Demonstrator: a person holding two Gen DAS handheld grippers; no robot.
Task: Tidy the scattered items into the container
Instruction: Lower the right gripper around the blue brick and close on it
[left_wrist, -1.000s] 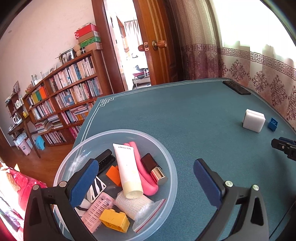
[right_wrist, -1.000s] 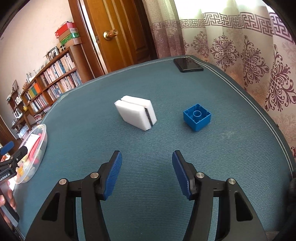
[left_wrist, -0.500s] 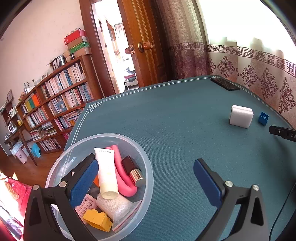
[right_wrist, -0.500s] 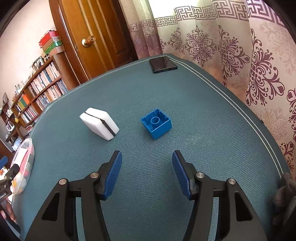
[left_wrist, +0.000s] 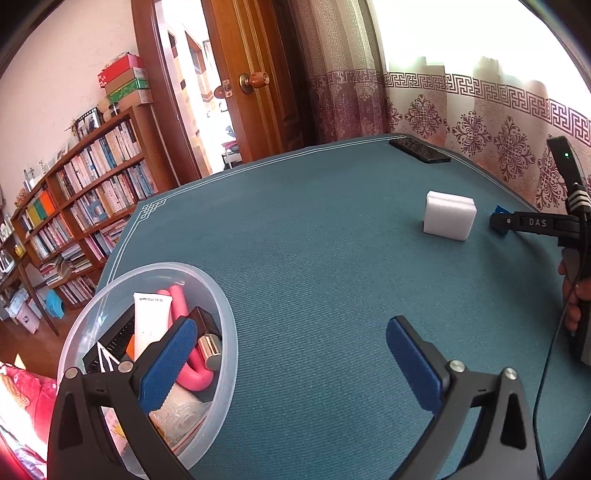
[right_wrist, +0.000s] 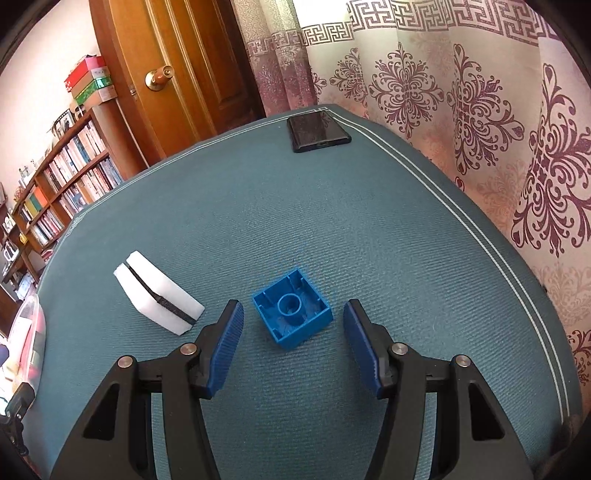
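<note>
At left our clear container (left_wrist: 221, 314) already holds most items, the left hand-held gripper (left_wrist: 291, 365) released beside it. Rightward on the bench (right_wrist: 332, 221), the white sponge (right_wrist: 159, 297) and blue brick (right_wrist: 291, 314) remain; our right hand-held gripper (right_wrist: 293, 334) straddles the brick, spread wide.

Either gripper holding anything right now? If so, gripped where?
Nothing held. Right gripper is open, its fingers either side of the blue brick; left gripper is open and empty.
</note>
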